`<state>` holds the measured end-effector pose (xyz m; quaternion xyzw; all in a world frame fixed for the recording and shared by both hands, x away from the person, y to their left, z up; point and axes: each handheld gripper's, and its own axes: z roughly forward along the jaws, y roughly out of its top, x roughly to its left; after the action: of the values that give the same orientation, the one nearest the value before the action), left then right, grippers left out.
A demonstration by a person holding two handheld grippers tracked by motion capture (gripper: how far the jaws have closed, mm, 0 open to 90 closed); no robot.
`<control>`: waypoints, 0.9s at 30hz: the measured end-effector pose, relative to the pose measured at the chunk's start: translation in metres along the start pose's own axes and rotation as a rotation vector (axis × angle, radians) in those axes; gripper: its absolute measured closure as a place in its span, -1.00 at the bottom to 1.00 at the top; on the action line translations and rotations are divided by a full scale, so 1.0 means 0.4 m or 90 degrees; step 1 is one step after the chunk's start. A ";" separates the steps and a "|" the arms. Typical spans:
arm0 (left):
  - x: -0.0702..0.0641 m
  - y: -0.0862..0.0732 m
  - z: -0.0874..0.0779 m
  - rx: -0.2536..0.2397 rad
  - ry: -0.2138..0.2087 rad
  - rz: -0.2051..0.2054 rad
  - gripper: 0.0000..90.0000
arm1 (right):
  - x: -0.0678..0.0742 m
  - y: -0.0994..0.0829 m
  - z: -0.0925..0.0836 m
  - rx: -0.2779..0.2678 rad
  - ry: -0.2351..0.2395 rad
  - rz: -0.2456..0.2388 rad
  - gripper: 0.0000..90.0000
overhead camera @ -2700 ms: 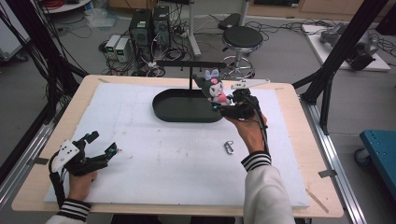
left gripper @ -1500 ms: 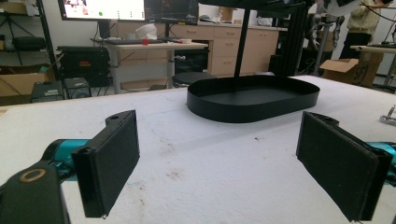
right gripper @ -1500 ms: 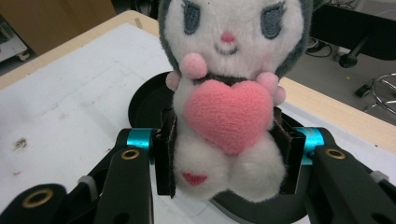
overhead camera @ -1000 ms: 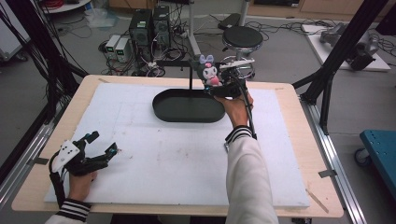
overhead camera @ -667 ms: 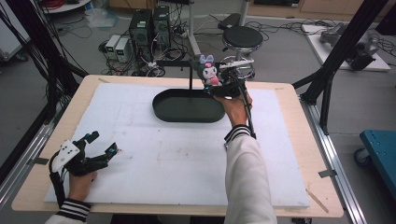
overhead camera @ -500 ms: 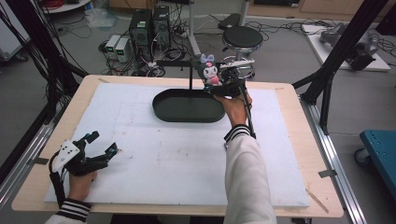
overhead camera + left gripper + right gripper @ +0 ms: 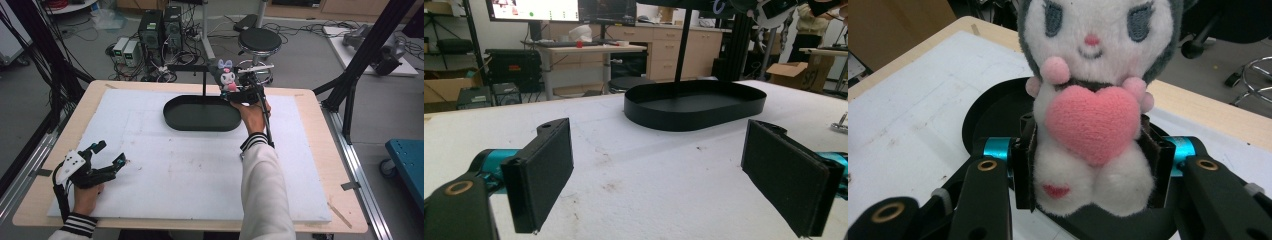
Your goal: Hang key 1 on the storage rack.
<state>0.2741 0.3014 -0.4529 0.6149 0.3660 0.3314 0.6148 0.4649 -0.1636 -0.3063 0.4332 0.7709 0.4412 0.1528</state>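
Here, a white foam mat point(image 7: 190, 165) covers most of my wooden table point(image 7: 320, 107), and a black oval tray point(image 7: 202, 113) sits on the mat toward the far side, with a thin black post point(image 7: 204, 82) rising from its far rim. Beyond the table the room is cluttered: computer towers point(image 7: 160, 27) and tangled cables on the grey floor, a round black stool point(image 7: 260, 40), and dark frame bars at both sides.

My right gripper point(image 7: 240, 92) hangs over the tray's far right end. Its jaws are partly closed and press on both sides of a plush toy point(image 7: 1093, 100), white-faced with a grey hood and a pink heart on its chest. The toy sits upright between my pads point(image 7: 1024, 170), lifted clear of the tray, near the post.

My left gripper point(image 7: 107, 157) rests low at the near left corner of the mat, well apart from the tray. Its jaws stand wide with nothing between them.
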 end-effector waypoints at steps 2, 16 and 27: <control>0.000 0.000 0.000 0.000 0.000 0.000 -0.70 | 0.000 -0.001 0.001 0.006 -0.002 0.001 0.18; -0.001 0.000 0.000 0.000 -0.001 0.000 -0.70 | -0.002 -0.011 0.014 0.075 -0.008 -0.031 0.18; -0.002 0.000 0.000 0.001 -0.001 0.005 -0.70 | 0.000 -0.019 0.051 0.115 -0.022 -0.041 0.18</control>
<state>0.2737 0.3006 -0.4529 0.6171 0.3632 0.3334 0.6133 0.4734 -0.1543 -0.3238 0.4279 0.8182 0.3573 0.1406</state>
